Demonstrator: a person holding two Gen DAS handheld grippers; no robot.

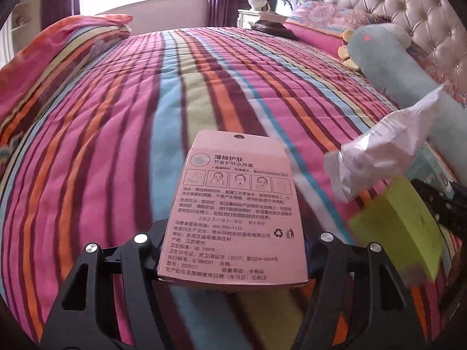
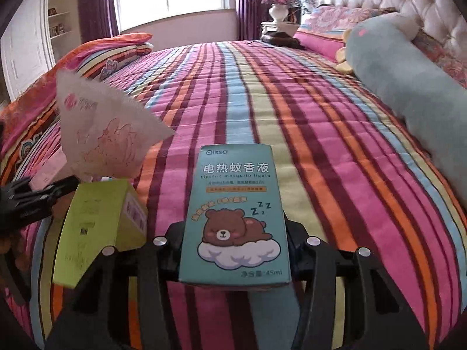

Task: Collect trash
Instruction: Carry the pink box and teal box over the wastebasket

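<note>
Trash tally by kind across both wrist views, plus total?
Boxes: 3 (pink box, teal box, yellow-green box)
Wrappers: 1 (white wrapper)
Total: 4

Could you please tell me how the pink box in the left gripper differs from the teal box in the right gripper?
The flat pink cardboard box shows dense printed text, small face diagrams and a hang hole at its top; the teal cardboard box shows a sleeping brown bear on a cloud, large white characters and no hole. The pink box looks thin, the teal one fuller. Both stand upright, each clamped between its gripper's fingers, above the striped bedspread.
</note>
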